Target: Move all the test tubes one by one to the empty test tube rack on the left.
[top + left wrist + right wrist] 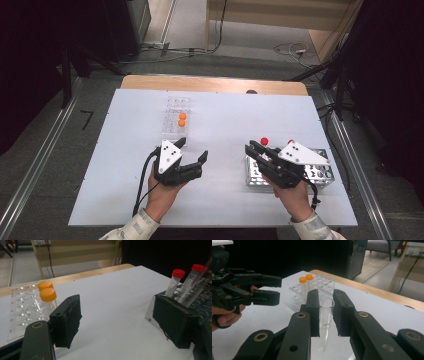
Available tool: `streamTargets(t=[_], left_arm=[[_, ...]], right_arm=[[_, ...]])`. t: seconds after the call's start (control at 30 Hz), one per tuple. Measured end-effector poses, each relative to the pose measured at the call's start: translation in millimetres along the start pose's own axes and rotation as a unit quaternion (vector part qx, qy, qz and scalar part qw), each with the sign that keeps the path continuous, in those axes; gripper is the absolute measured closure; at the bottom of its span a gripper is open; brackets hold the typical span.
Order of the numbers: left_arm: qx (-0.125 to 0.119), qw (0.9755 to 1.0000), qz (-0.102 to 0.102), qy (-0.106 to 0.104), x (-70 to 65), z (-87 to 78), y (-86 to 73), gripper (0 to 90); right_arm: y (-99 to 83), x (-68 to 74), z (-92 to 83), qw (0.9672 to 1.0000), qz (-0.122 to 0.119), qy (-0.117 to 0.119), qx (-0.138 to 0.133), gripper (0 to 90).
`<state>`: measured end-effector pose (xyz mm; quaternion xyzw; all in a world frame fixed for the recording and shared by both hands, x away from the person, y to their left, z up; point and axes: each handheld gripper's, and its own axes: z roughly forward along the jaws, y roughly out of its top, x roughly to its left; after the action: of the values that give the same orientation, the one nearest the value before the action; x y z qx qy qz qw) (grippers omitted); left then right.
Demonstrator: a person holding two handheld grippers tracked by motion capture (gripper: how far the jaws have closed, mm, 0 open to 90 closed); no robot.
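— Right gripper view: why is that clear tube [325,325] pinched so high?

— My right claw [326,315] is clamped on its upper part so the pointed tip hangs free above the tabletop [372,307], over the near right corner. My left claw [192,149] waits open, empty, beside the clear rack [176,117].

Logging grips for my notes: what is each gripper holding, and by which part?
The right gripper clamps an uncapped clear tube by its upper part, just below the open rim. The left gripper is open and holds nothing.
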<state>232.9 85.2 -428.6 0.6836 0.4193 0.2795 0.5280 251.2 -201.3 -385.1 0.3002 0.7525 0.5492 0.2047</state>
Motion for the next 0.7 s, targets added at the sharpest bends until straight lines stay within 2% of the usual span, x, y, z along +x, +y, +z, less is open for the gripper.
streamTargets(t=[0.13, 0.33, 0.57, 0.7], left_arm=[[0.001, 1.0, 0.003, -0.009, -2.2, 0.2, -0.3, 23.5], [-0.001, 0.9991, 0.021, -0.037, -9.3, 1.6, -2.2, 29.1], [-0.004, 0.9974, 0.039, -0.06, -14.1, 1.5, -3.4, 46.6], [0.0, 0.9971, 0.044, -0.062, -13.3, 2.0, -4.3, 53.1]], right_arm=[[2.0, 5.6, 21.5, 0.9999, -0.002, 0.009, 0.01, 73.8], [5.0, 15.1, 49.1, 0.9995, 0.0, 0.022, 0.021, 73.7], [6.6, 31.2, 71.4, 0.9986, -0.004, 0.041, 0.032, 73.7], [6.1, 40.8, 77.9, 0.998, -0.008, 0.053, 0.036, 73.7]])
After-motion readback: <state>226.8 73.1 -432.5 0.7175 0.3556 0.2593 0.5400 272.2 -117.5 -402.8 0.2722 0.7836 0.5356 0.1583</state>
